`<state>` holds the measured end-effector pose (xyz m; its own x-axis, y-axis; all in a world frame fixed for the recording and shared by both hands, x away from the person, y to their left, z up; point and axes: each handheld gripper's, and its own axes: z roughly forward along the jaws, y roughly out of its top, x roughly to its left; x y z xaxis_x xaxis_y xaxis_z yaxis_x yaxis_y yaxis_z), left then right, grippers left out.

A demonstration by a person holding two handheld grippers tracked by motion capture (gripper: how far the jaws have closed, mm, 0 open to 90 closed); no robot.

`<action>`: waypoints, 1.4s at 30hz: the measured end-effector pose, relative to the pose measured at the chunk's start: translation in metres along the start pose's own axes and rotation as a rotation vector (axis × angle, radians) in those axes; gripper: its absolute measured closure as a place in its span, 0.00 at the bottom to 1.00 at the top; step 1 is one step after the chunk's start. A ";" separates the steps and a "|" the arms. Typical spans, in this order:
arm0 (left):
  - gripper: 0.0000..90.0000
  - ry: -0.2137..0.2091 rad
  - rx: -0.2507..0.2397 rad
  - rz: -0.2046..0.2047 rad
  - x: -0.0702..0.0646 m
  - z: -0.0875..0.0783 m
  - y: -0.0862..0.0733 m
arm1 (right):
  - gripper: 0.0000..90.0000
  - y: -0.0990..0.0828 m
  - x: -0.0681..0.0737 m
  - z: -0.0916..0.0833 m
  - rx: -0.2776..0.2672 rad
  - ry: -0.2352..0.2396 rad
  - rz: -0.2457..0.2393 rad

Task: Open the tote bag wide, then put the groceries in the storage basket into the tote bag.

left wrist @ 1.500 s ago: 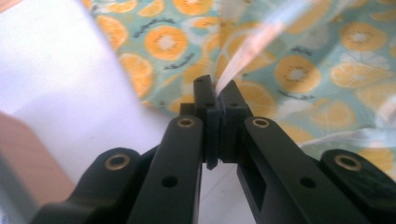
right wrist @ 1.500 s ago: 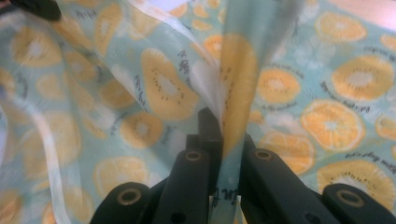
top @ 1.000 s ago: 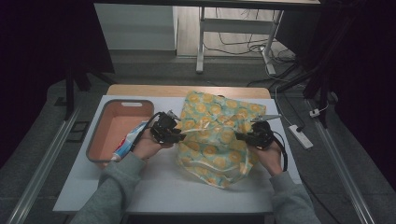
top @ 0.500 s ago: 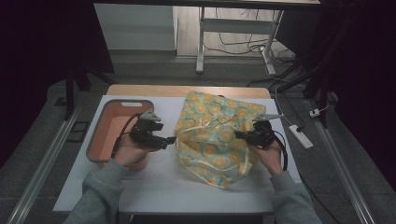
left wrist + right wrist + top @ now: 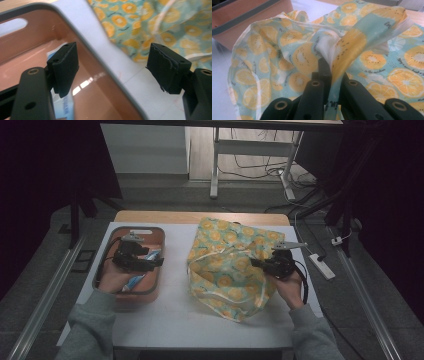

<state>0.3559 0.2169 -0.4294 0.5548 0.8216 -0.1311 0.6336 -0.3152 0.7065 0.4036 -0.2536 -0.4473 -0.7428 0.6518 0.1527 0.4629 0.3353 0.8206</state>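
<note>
At the left of the white table sits a salmon-pink rectangular plastic tray with a grey rim, and a light-blue and white packet lies inside it. The left tongs hang over this tray, held in the person's left hand. In the left gripper view the left tongs have just been opening and stand spread wide with nothing between the black pads; the tray's grey rim runs diagonally under the gap, with the packet below the left pad.

A strip of bare table separates the tray from a turquoise fabric bag printed with orange slices and trimmed with a white drawstring, which lies crumpled on the table's middle and right. At its right edge the right tongs, gripped by the right hand, are pressed together on the cloth. In the right gripper view the right tongs pinch a raised fold of the bag, lifting it above the rest of the fabric.
</note>
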 end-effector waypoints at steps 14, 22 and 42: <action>0.30 0.051 0.030 -0.059 0.032 0.000 -0.009 | 0.99 0.000 0.001 -0.002 0.004 -0.001 -0.005; 0.30 0.087 0.079 -0.079 0.046 0.016 -0.010 | 0.99 -0.001 0.002 0.002 0.018 -0.002 -0.009; 0.27 0.121 0.296 -0.062 0.062 0.063 -0.018 | 0.99 -0.004 0.003 0.006 0.036 0.004 -0.007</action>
<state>0.4131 0.2440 -0.4936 0.4529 0.8887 -0.0713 0.8034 -0.3722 0.4647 0.4024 -0.2493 -0.4539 -0.7479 0.6469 0.1490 0.4749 0.3645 0.8010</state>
